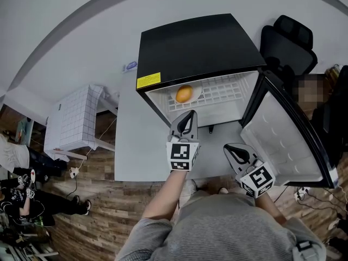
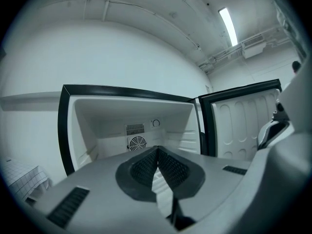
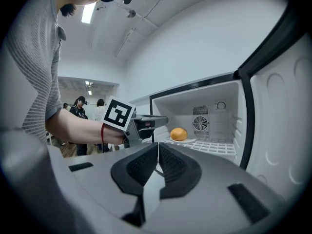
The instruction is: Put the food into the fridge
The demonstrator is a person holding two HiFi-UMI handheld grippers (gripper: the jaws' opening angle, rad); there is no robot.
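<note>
Orange-skinned, one fruit point(image 1: 184, 93) lies in one fridge point(image 1: 201, 42) (on one plate point(image 1: 198, 92)); our left gripper point(image 1: 189, 115) and right gripper point(image 1: 228, 147), both pinched together and empty, hover before the fridge, left nearer the fruit.

Your room's plain white wall point(image 1: 81, 26) rises behind the white tiled table point(image 1: 76, 116) — that table stands on brown wood-plank floor point(image 1: 109, 211). Well to the table's right you have a black office chair point(image 1: 288, 42) near the same wall, and overhead a long strip light point(image 2: 228, 26) glows on the pale ceiling point(image 2: 195, 9) beside exposed pipes point(image 2: 156, 16).
</note>
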